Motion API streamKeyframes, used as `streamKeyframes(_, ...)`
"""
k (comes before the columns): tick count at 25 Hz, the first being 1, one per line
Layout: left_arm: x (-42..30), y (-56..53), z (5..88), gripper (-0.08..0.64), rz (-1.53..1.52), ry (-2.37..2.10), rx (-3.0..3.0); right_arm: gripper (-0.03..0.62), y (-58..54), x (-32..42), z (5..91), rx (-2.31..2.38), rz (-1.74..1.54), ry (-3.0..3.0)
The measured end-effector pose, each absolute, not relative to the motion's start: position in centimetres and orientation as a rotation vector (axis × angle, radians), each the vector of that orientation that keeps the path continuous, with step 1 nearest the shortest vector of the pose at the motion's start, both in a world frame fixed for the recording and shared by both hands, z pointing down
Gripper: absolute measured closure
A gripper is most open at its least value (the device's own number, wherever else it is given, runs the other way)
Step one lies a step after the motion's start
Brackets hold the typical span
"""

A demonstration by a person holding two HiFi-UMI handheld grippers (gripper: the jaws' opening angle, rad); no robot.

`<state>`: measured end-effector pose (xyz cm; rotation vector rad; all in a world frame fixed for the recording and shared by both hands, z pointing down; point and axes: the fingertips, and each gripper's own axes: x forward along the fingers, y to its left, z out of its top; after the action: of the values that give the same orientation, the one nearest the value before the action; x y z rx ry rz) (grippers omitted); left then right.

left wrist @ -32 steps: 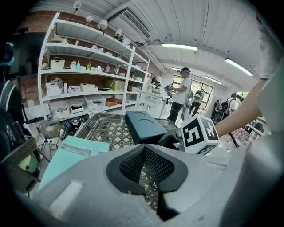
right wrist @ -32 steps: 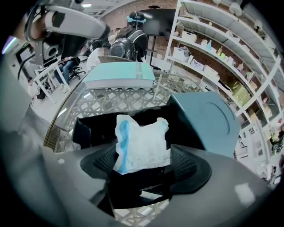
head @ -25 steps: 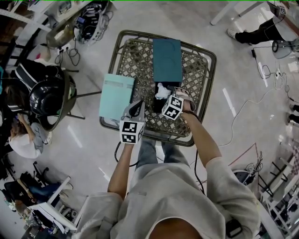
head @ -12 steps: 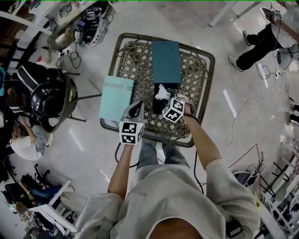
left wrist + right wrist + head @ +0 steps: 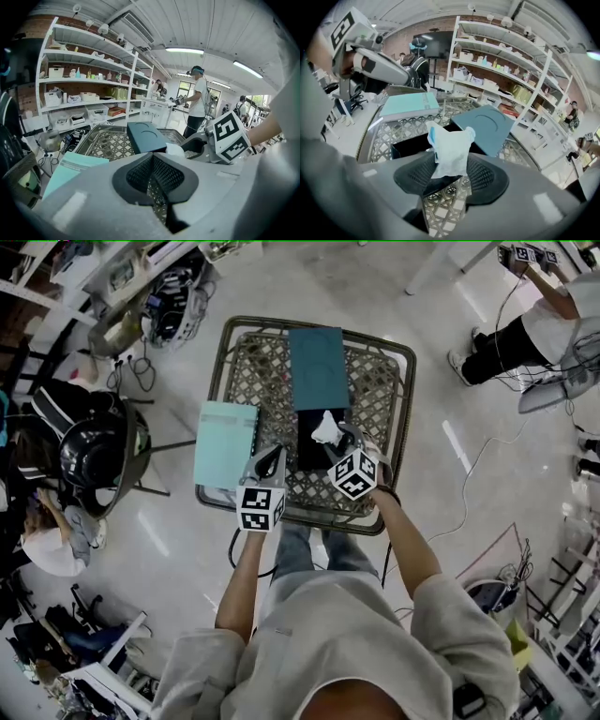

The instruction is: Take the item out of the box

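- Crumpled white pouch (image 5: 449,149) — pinched in the right gripper (image 5: 451,174), whose jaws have just been closing on it — hangs above the open black box (image 5: 405,146).
- Left gripper (image 5: 152,159): jaws pressed together, empty, beside the box.
- Remaining, I judge: carry the pouch clear onto the lattice table (image 5: 248,371).

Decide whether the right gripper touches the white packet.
Touching. In the right gripper view the right gripper, whose jaws have just been closing, pinches the white packet between its pads.
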<state>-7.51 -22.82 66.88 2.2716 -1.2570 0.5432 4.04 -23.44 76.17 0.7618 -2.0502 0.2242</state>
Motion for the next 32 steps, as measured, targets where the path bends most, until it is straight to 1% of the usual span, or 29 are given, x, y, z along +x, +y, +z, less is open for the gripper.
streamKeyframes(7,-6.0,-22.7,66.4,0.554,0.543,-1.240,2.299,0.382,-22.9,7.5,72.0,1.037,0.411,-2.132)
streamKeyframes(15,-5.1,-22.6,65.6,0.554,0.535,-1.249,2.314,0.384,-21.8,11.9,69.1,1.268,0.502,-2.164)
streamKeyframes(24,-4.3,-21.9,63.0,0.554,0.509,-1.272,2.341,0.387,-19.8,15.0,66.2,1.420,0.534,-2.168)
streamKeyframes(32,-4.0,-22.7,58.8,0.554,0.460,-1.325,2.394,0.388,-21.3,16.3,59.9,1.532,0.439,-2.231)
